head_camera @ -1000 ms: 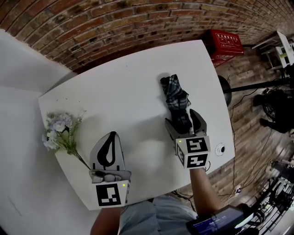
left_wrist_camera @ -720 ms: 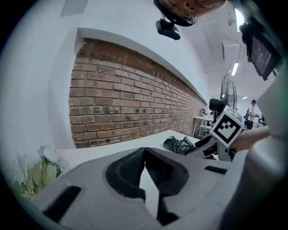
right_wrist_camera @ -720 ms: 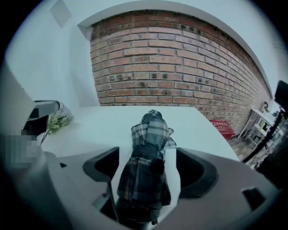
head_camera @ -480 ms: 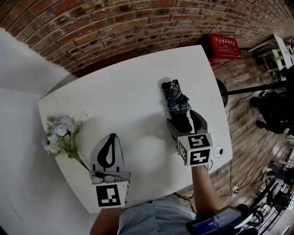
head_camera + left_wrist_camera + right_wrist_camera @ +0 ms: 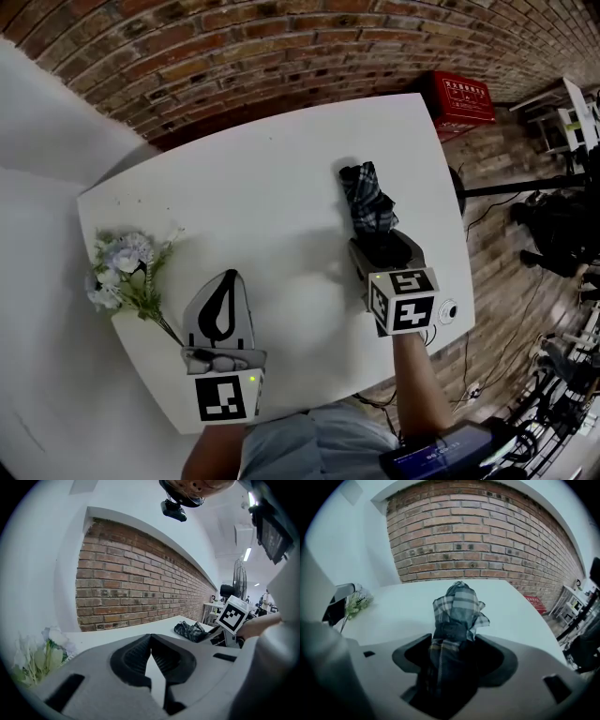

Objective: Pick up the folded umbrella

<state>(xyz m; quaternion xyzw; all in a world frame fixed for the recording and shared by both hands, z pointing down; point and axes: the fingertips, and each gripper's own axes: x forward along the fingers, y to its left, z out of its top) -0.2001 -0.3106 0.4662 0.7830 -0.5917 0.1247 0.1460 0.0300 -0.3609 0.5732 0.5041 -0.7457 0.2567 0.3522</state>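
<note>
two jaws of my right gripper (image 5: 452, 641) have just been closing on the near end of the umbrella (image 5: 368, 202) and pinch its plaid fabric. it lies on the white table (image 5: 262, 187), ready for lifting, i judge. my left gripper (image 5: 150, 637) hovers pressed together, empty.

You're looking at soft checked cloth on the umbrella (image 5: 368, 202) — over a smooth, matt white table (image 5: 253, 225), rough brick wall (image 5: 234, 56) behind.
</note>
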